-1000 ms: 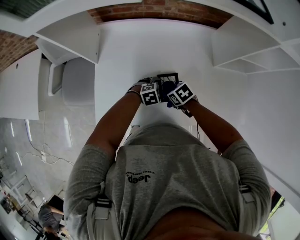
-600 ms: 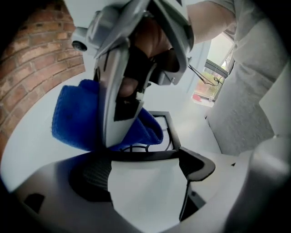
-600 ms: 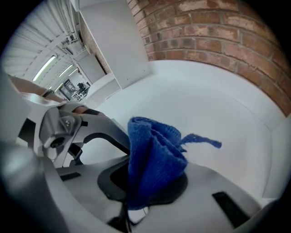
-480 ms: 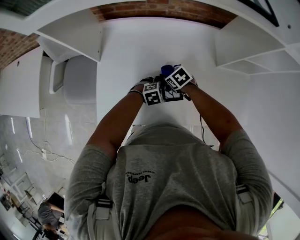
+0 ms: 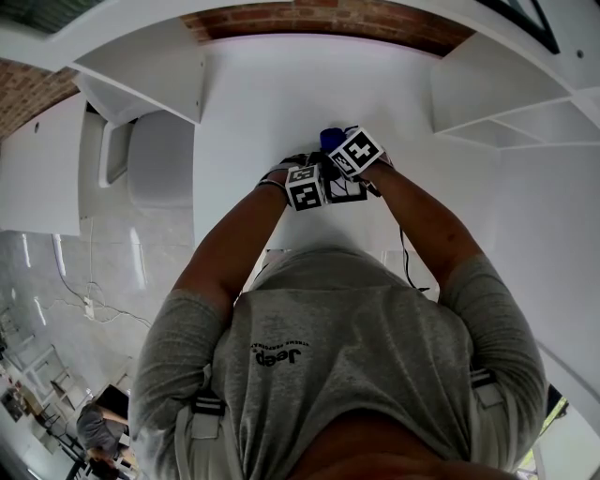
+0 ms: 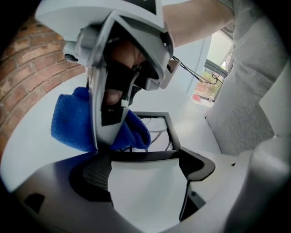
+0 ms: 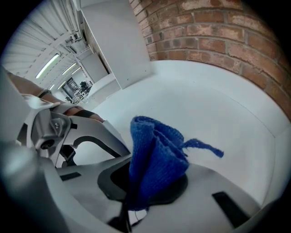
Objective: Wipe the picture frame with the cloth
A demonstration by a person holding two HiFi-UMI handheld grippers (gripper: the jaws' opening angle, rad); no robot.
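On the white table point(image 5: 253, 103) lies a small black picture frame point(image 5: 349, 194), mostly hidden under both grippers. In the left gripper view the frame point(image 6: 169, 132) has its near edge held between the pads of my left gripper point(image 6: 143, 166), which is shut on it. The right gripper point(image 7: 150, 182) is shut on a bunched blue cloth point(image 7: 154, 154). That cloth point(image 6: 72, 123) rests on the frame's far left part, under the right gripper point(image 6: 113, 91). From the head view the cloth point(image 5: 330, 139) pokes out beyond the right gripper point(image 5: 345, 155), and the left gripper point(image 5: 314, 185) sits just beside it.
White shelf units stand at the table's far left point(image 5: 141, 70) and far right point(image 5: 487, 84), with a brick wall point(image 5: 319, 19) behind. A white seat point(image 5: 155, 169) is left of the table. A thin cable point(image 5: 408, 267) runs by my right arm.
The right gripper with the cloth has slid from the frame's near right side to its far side. Over the last half second it barely moved. The left gripper stayed put.
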